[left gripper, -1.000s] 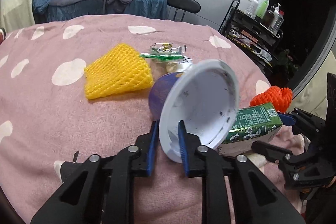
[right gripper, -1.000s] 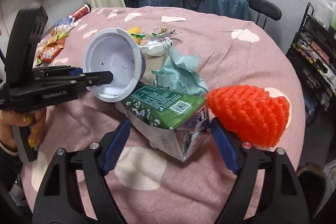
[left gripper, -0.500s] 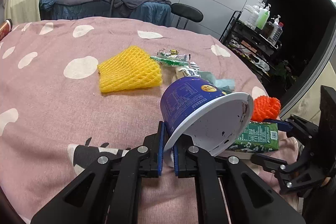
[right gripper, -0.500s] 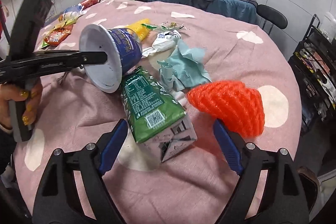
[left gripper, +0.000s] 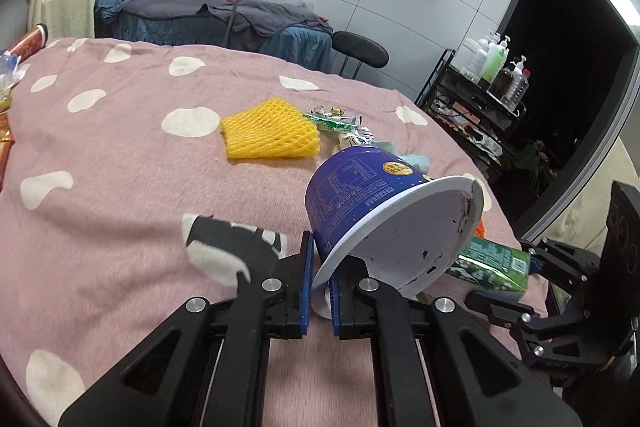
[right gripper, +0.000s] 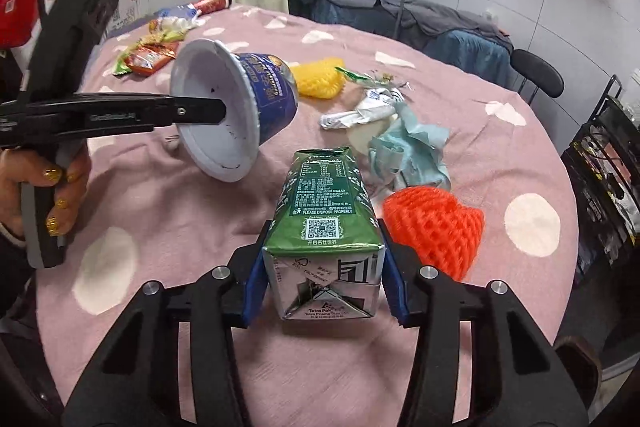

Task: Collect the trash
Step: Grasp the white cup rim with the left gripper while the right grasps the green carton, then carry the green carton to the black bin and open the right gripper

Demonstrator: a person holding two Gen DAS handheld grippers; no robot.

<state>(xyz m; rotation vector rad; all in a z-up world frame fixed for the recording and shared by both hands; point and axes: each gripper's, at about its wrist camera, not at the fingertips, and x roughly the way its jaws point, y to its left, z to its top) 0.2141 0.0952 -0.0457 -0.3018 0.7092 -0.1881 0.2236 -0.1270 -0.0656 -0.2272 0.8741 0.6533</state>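
The left gripper (left gripper: 319, 285) pinches the rim of the blue cup (left gripper: 360, 183), one finger inside and one outside, the cup tilted off the cloth (left gripper: 120, 187). The right gripper (right gripper: 322, 283) is closing, its blue pads (right gripper: 254, 283) against both sides of the green carton (right gripper: 322, 211) that lies between them, bottom end toward the camera.

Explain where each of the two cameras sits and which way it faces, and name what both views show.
Left wrist: on the left gripper, facing forward and down across the pink cloth; its fingers pinch the blue cup rim.
Right wrist: on the right gripper, facing down over the table; its jaws are closing, pads against the green carton; a hand holds the left gripper's handle.
Shared: cup, carton, yellow foam net, orange foam net, each other's gripper.
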